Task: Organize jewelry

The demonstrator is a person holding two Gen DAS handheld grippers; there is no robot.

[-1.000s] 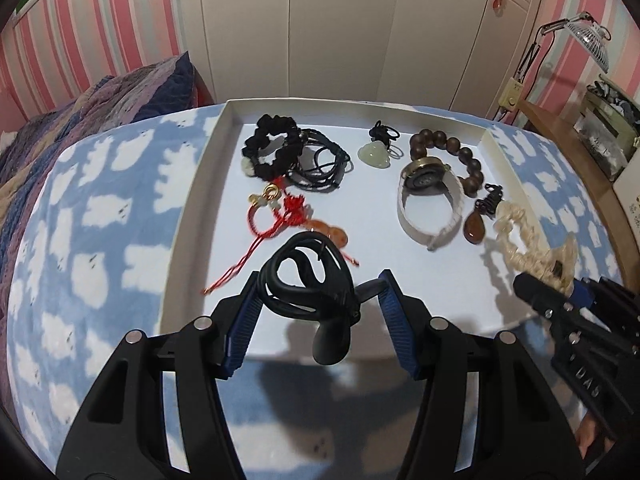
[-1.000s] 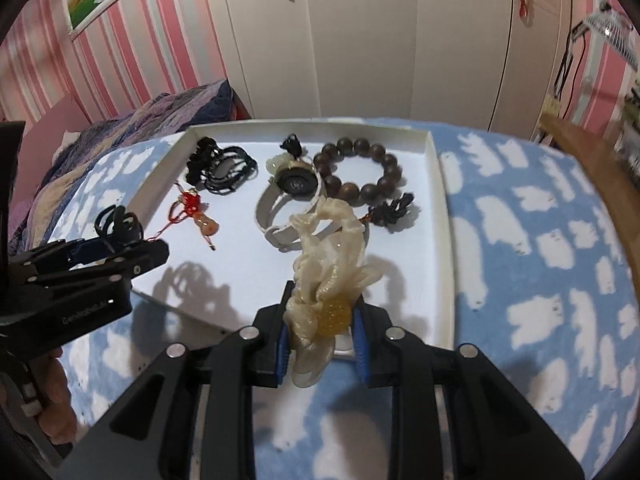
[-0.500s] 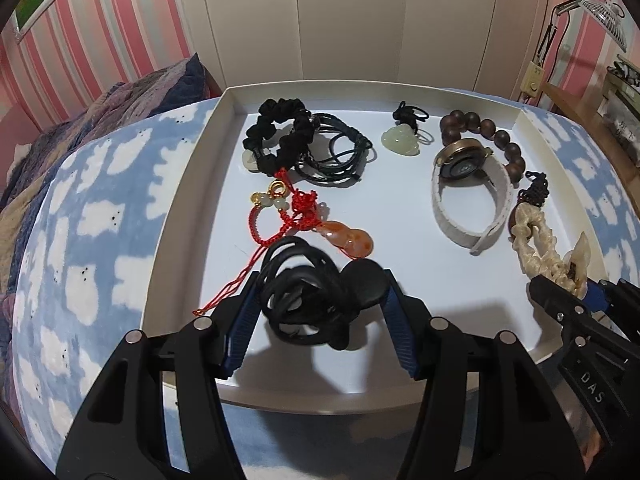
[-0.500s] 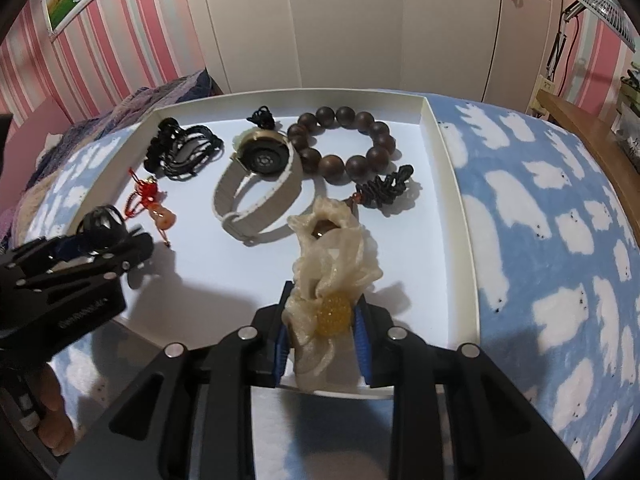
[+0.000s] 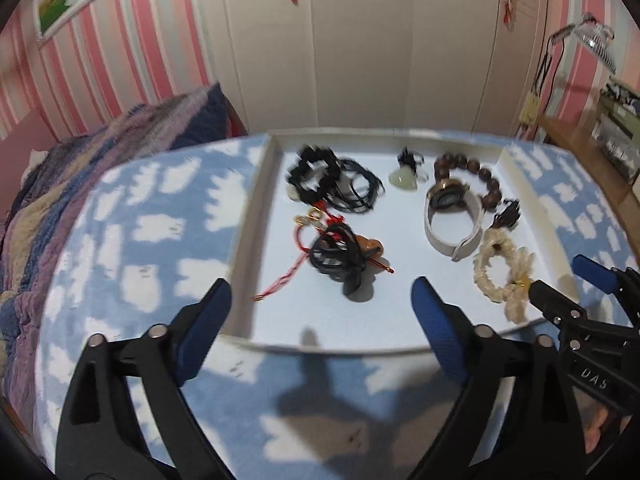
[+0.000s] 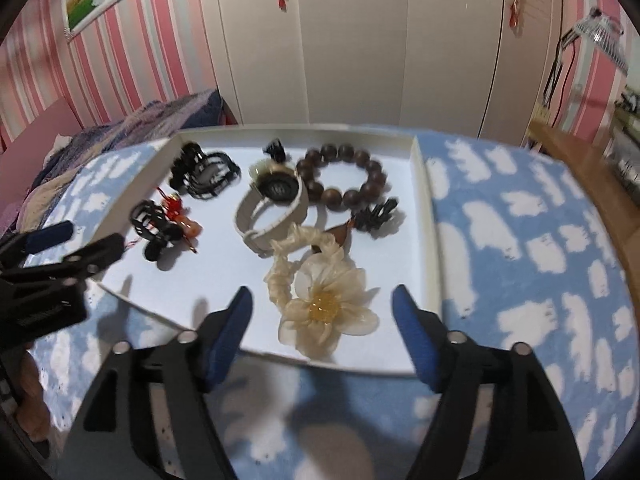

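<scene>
Left hand-held gripper (image 5: 320, 300) jaws just spread; black hair tie (image 5: 340, 258) dropped in white tray (image 5: 256, 200); right hand-held gripper (image 6: 322, 312) spread too, flower scrunchie (image 6: 320, 300) released in tray; both deposits seem done.

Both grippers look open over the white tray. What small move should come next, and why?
Probably draw both back. The left gripper and right gripper have just opened; the black cord bundle and cream flower scrunchie lie free in the white tray.
</scene>
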